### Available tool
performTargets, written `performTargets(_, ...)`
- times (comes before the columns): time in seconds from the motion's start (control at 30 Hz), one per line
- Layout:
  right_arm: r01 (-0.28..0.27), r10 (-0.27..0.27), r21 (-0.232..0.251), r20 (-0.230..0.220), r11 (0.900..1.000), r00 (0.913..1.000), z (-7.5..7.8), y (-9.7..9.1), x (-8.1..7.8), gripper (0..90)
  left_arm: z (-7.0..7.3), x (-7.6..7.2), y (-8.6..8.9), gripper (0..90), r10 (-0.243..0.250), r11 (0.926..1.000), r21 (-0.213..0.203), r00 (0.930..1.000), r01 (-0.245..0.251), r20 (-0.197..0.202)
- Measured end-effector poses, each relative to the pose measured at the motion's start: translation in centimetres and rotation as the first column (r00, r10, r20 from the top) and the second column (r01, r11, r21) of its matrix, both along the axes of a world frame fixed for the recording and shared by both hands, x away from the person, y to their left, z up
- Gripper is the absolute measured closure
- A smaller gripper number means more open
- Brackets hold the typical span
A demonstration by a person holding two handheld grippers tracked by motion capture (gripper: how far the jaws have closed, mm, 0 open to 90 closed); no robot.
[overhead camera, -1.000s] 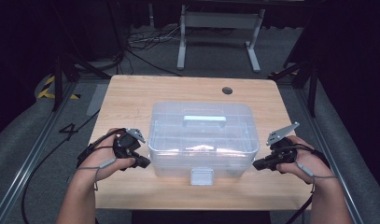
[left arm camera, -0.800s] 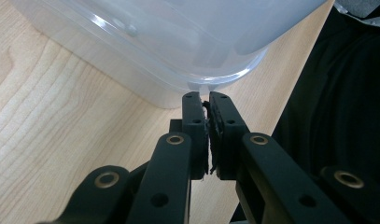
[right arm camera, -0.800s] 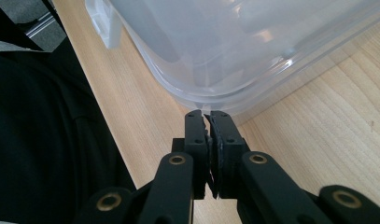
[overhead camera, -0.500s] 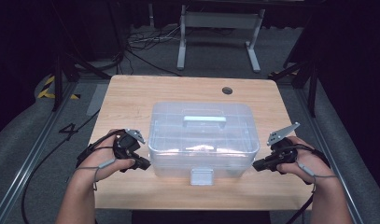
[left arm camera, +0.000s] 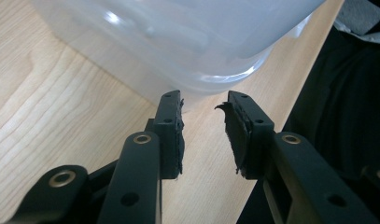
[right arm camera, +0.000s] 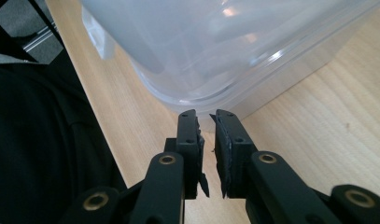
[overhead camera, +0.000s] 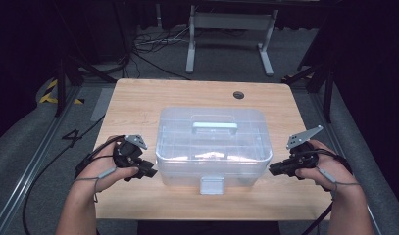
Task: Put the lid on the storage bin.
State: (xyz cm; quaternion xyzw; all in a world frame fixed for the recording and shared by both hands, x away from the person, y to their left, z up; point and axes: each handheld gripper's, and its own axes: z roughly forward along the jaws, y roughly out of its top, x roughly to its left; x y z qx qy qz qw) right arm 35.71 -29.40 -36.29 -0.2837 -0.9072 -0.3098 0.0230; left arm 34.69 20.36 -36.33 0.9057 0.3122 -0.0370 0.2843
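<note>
Left tool at 9 o'clock and right tool at 3 o'clock of the box, black jaws just opening, apart, nothing between. Translucent rounded plastic box, lid handle, front latch, sat mid pale wood-grain surface; contents blurred.

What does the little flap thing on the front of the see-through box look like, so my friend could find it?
Start at the wooden table. In its middle sits a big clear plastic box with a pale handle on the lid. On the box's near side, low in the middle, hangs the latch: a small whitish square tab, the one part sticking out past that wall.
</note>
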Motion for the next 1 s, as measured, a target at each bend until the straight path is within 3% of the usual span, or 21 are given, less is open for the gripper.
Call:
performTargets(0.13, 0.016, -0.017, 0.022, 0.027, 0.9996, 0.9995, 0.6, -0.5, 0.3, 78.9, 0.2, -0.2, 0.9, 57.8, 0.063, 0.9954, -0.077, 0.996, -0.058, 0.065)
performTargets(0.3, 0.055, -0.059, 0.059, 0.064, 0.9967, 0.9962, 1.3, -1.1, 0.9, 78.6, 0.4, -0.5, 2.1, 56.1, 0.137, 0.9846, -0.123, 0.9854, -0.124, 0.101)
performTargets(0.4, 0.087, -0.097, 0.097, 0.1, 0.9914, 0.9903, 1.6, -1.2, 1.3, 75.7, 0.7, -0.6, 2.8, 53.9, 0.197, 0.9708, -0.163, 0.9723, -0.176, 0.125)
performTargets(0.6, 0.14, -0.162, 0.149, 0.146, 0.9789, 0.976, 1.9, -1.6, 1.9, 71.3, 0.6, -0.5, 3.4, 50.7, 0.233, 0.9626, -0.177, 0.9595, -0.205, 0.158)
performTargets(0.73, 0.209, -0.252, 0.214, 0.198, 0.9543, 0.9473, 2.1, -2.1, 2.4, 66.4, 0.5, -0.3, 3.6, 49.9, 0.252, 0.9572, -0.189, 0.9524, -0.219, 0.172)
performTargets(0.8, 0.248, -0.309, 0.254, 0.234, 0.9348, 0.9219, 2.2, -2.6, 2.6, 64.2, 0.5, -0.2, 3.7, 49.5, 0.264, 0.9543, -0.191, 0.9476, -0.23, 0.18)
performTargets(0.9, 0.294, -0.373, 0.298, 0.259, 0.9083, 0.8909, 2.1, -3.2, 2.9, 59.2, 0.4, 0.1, 4.0, 48.9, 0.282, 0.9502, -0.193, 0.9393, -0.245, 0.196)
performTargets(1.0, 0.298, -0.391, 0.308, 0.309, 0.9036, 0.867, 1.8, -3.8, 3.3, 55.3, 0.0, 0.5, 4.2, 47.2, 0.288, 0.9499, -0.186, 0.9334, -0.251, 0.214)
